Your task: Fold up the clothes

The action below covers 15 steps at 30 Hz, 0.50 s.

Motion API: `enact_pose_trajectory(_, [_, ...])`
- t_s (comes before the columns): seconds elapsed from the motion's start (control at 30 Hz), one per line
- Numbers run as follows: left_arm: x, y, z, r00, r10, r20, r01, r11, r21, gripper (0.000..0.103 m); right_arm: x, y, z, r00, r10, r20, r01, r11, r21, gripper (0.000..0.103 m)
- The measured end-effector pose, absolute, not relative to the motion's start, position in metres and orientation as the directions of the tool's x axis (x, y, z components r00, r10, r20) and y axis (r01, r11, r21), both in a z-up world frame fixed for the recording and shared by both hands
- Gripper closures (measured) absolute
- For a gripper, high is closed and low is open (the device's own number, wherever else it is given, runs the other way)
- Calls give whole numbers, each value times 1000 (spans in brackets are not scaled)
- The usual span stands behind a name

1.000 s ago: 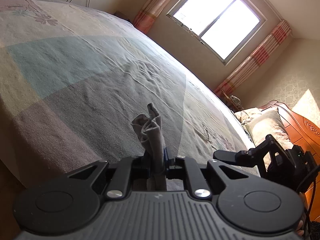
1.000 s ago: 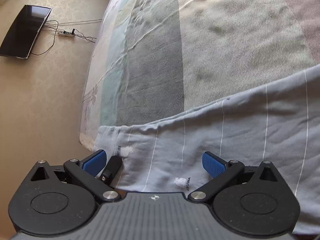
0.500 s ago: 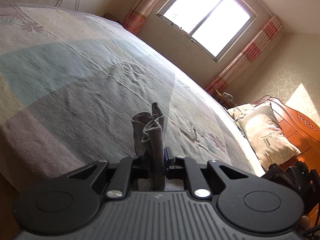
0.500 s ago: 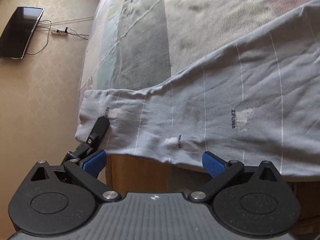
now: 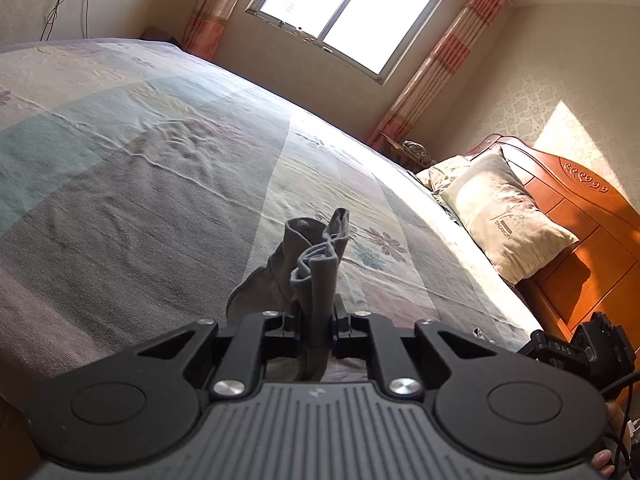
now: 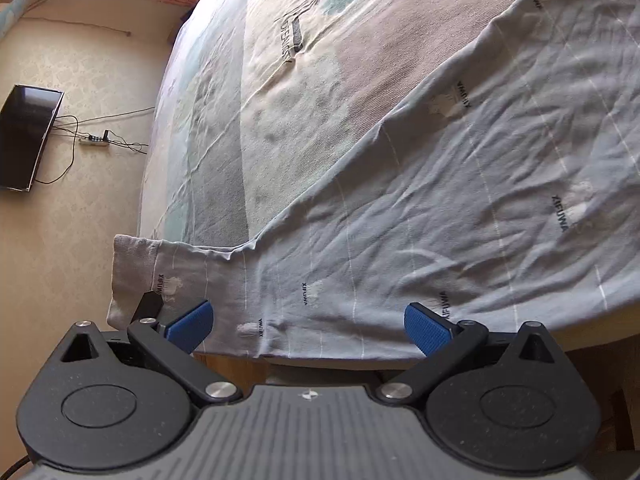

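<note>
The garment [image 6: 460, 216] — pale grey with thin white stripes and small printed logos — lies spread over the bed [image 6: 280, 92], filling the right half of the right wrist frame; its cuffed end hangs off the bed edge at lower left. The right gripper [image 6: 306, 326] sits at bottom centre, blue pads [image 6: 422, 326] wide apart, holding nothing. In the left wrist frame, the left gripper [image 5: 318, 322] at lower centre pinches a bunched fold of the cloth [image 5: 316, 264], which stands up between its fingers. A pillow [image 5: 504, 216] lies at right — a window [image 5: 348, 12] at top.
</note>
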State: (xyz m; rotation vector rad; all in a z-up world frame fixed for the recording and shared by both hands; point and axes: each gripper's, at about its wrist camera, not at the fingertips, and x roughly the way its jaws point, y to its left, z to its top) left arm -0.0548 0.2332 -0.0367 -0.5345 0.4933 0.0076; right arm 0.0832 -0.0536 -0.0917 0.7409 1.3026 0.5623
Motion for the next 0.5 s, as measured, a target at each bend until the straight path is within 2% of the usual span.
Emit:
enact_pose_trajectory(0.23, [-42, 207, -31, 869, -154, -471, -88, 887, -453, 92, 68, -85, -74, 258, 699, -667, -69, 702, 709, 0])
enact_pose_trajectory(0.5, [-27, 173, -35, 835, -157, -528, -53, 931, -362, 92, 65, -125, -78, 314, 686, -657, 9, 690, 724, 0])
